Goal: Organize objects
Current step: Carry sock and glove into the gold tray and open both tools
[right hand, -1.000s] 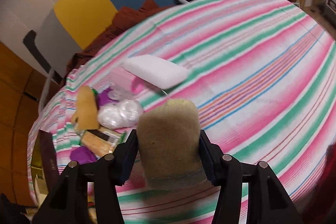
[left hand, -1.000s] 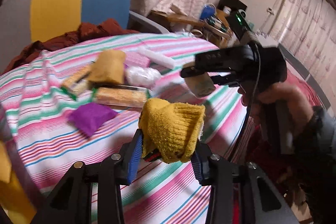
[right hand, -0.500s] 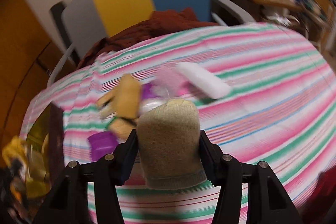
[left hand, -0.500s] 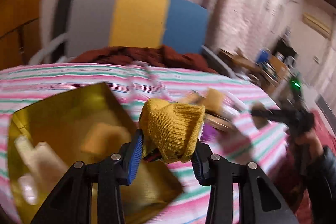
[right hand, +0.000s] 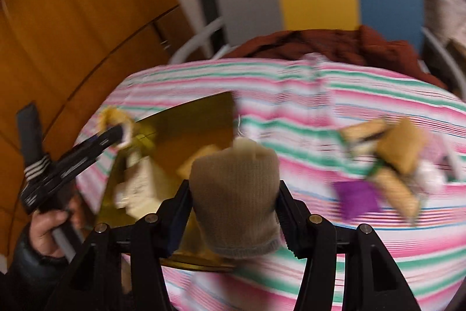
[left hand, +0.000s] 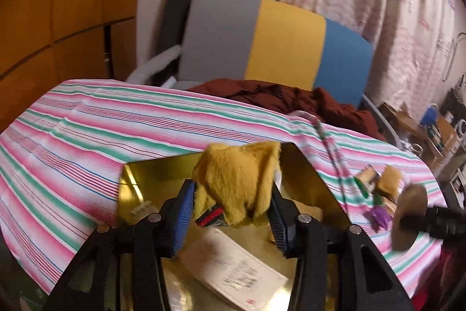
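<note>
My left gripper (left hand: 231, 194) is shut on a yellow knitted sock bundle (left hand: 237, 179) and hangs over the shiny gold box (left hand: 308, 177), which holds a white paper packet (left hand: 241, 267). In the right wrist view my right gripper (right hand: 234, 206) is shut on a beige knitted sock bundle (right hand: 236, 203), above the gold box's (right hand: 189, 130) near right corner. The left gripper (right hand: 115, 133) with its yellow bundle shows at the box's far left. A blurred pile of loose items (right hand: 387, 168), with a purple pouch (right hand: 355, 198), lies on the striped cloth to the right.
The round table wears a pink, green and white striped cloth (left hand: 116, 130). Behind it stands a grey, yellow and blue chair (left hand: 276, 40) with a dark red garment (left hand: 291, 98) draped on the seat. Wooden panels (right hand: 72, 13) line the left wall. A hand (right hand: 49, 226) holds the left tool.
Both grippers swung left, away from the pile of items and over to the gold box. Each still holds its sock bundle. The left one now hangs over the box's inside.
</note>
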Demonstrator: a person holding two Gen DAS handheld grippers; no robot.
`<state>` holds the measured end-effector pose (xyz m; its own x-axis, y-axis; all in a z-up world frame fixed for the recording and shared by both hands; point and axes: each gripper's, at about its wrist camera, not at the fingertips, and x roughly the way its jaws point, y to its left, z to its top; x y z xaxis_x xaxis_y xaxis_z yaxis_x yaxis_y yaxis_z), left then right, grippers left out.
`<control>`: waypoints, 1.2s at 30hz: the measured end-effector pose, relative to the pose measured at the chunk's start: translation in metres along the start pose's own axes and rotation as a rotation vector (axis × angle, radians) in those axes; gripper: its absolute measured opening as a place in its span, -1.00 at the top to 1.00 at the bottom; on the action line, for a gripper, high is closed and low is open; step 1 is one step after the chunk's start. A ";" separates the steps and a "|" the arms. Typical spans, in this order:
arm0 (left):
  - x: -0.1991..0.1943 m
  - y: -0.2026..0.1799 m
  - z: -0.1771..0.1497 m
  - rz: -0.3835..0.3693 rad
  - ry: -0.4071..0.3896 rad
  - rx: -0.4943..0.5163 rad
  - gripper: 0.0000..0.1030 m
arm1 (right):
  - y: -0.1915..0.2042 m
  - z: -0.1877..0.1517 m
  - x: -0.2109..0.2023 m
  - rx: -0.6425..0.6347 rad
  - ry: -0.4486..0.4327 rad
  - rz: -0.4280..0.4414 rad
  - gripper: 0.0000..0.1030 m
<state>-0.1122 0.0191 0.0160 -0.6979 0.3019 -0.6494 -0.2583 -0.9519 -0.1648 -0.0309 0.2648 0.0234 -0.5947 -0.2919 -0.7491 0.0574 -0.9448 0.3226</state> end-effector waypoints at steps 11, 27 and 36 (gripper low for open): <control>-0.016 0.024 -0.014 0.029 -0.010 -0.066 -0.64 | 0.050 -0.021 0.029 -0.068 0.034 0.040 -0.86; -0.048 -0.030 -0.038 0.033 -0.033 0.054 -0.64 | 0.033 -0.028 -0.004 -0.127 -0.084 -0.159 -0.99; -0.050 -0.051 -0.042 0.022 -0.016 0.112 -0.64 | -0.003 -0.022 -0.020 -0.085 -0.115 -0.251 -0.99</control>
<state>-0.0358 0.0498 0.0258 -0.7149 0.2826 -0.6396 -0.3151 -0.9468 -0.0662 -0.0010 0.2707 0.0247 -0.6855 -0.0330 -0.7273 -0.0389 -0.9959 0.0818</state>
